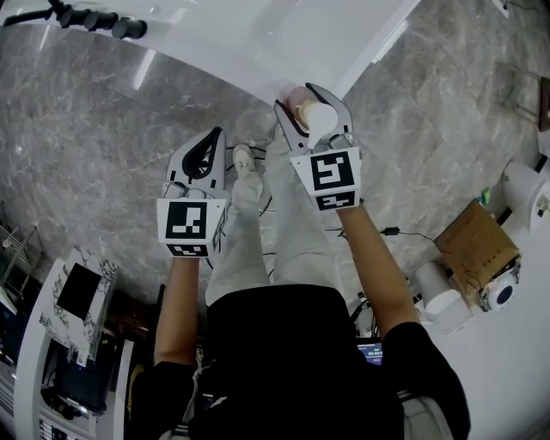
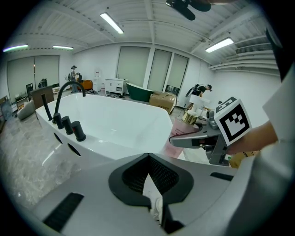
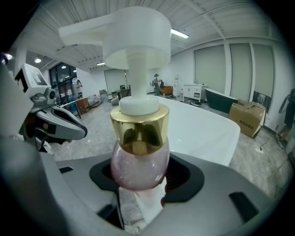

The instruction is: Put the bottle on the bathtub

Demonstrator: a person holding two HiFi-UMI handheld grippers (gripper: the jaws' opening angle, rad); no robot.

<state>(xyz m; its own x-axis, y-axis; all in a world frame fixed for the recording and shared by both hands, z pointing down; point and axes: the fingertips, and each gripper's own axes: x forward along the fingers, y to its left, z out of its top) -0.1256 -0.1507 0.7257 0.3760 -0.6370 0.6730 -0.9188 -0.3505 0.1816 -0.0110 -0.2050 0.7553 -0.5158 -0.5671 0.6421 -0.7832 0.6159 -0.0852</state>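
Note:
A pink pump bottle (image 3: pixel 138 159) with a gold collar and a white pump head stands upright between the jaws of my right gripper (image 3: pixel 138 186), which is shut on its body. In the head view the bottle (image 1: pixel 314 115) and right gripper (image 1: pixel 298 96) hang just short of the rim of the white bathtub (image 1: pixel 284 43). My left gripper (image 1: pixel 216 136) sits lower and to the left, over the floor, shut with nothing in it. From the left gripper view the bottle (image 2: pixel 180 133) shows at the right, beside the bathtub's corner (image 2: pixel 120 124).
A black faucet with knobs (image 2: pixel 69 110) stands on the tub's left rim, also at the head view's top left as the faucet (image 1: pixel 94 17). The floor is grey marble (image 1: pixel 94 129). A cardboard box (image 1: pixel 477 245) and white fixtures sit at right. My legs are below the grippers.

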